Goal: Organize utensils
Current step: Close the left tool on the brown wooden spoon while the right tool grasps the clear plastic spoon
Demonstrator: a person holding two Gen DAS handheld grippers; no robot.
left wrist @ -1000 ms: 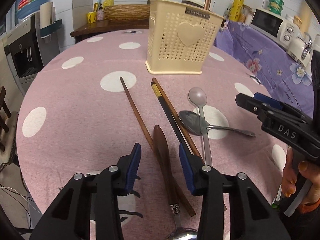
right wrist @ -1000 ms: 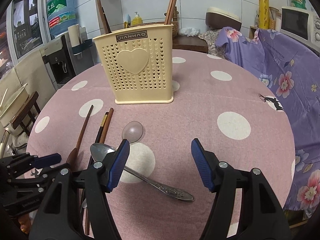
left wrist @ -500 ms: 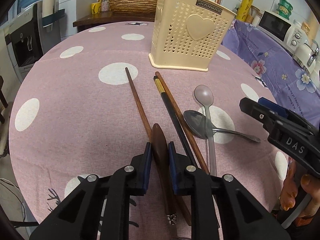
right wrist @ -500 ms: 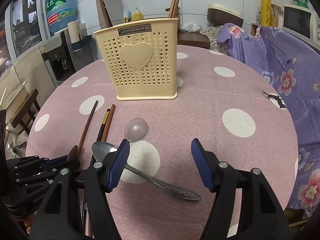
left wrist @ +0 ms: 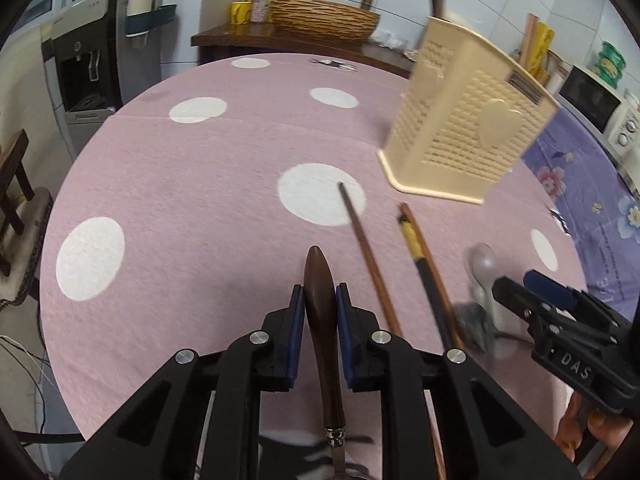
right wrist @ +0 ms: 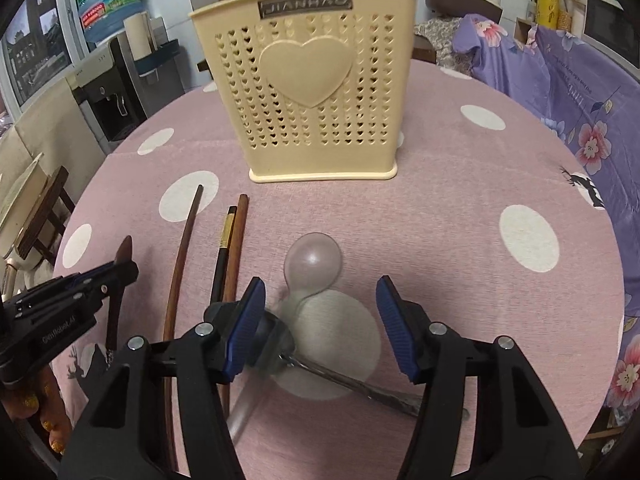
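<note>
Left gripper [left wrist: 320, 300] pitched steeply down at the table [left wrist: 192, 208], blue pads clamped on both sides of the dark wooden handle [left wrist: 320, 300], whose tip sticks out past the fingertips. Right gripper [right wrist: 320, 320] also angled down at the table, jaws about half-spread and just been closing; the two spoons lie in the gap, whether the left pad touches the metal one is unclear, the right pad is clear of both. Fingers [right wrist: 52, 428] with glittery yellow nails wrap the left gripper's grip at the table's near edge.
</note>
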